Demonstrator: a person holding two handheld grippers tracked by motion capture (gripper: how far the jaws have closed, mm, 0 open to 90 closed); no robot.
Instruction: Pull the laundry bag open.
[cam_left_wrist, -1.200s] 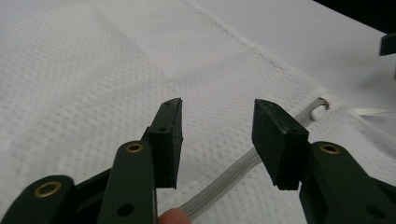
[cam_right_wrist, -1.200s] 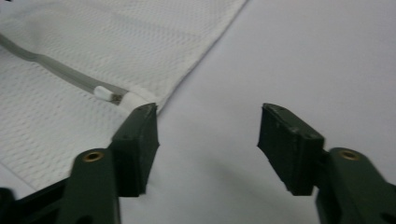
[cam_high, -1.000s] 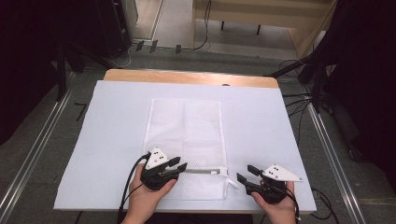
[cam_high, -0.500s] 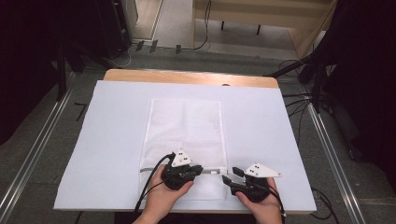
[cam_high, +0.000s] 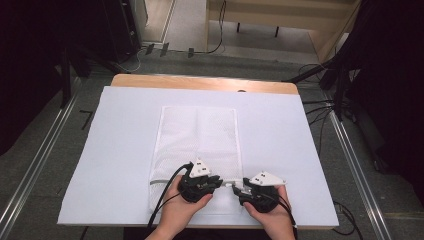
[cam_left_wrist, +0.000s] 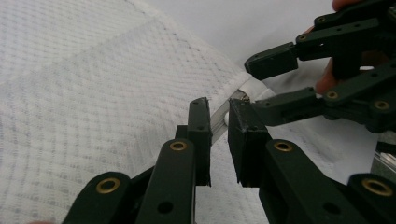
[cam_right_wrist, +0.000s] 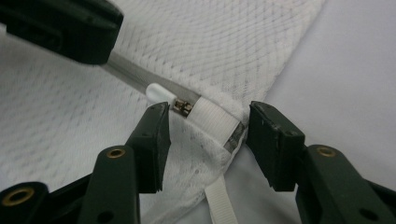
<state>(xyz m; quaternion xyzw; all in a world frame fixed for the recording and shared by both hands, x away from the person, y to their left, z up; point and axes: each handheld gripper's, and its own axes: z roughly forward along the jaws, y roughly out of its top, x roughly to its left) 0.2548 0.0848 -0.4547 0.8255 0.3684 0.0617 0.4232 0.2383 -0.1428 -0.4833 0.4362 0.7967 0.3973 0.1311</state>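
From above we see one white mesh laundry bag (cam_high: 197, 150) flat on the paper-covered bench (cam_high: 115, 150), both claws at its near edge. Only the close views reveal the zipper (cam_right_wrist: 135, 77) and its white pull tab (cam_right_wrist: 159, 94). Our left claw (cam_left_wrist: 219, 123) is clenched on the zipper tape, having just eased slightly. Our right claw (cam_right_wrist: 205, 123) stands half open, closing, straddling the bag's corner.

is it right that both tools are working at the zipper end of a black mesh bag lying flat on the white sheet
Not quite: the mesh bag is white, not black, as the high view shows. The rest holds: the left tool and right tool are both at its zipper end, and it lies flat on the white sheet.
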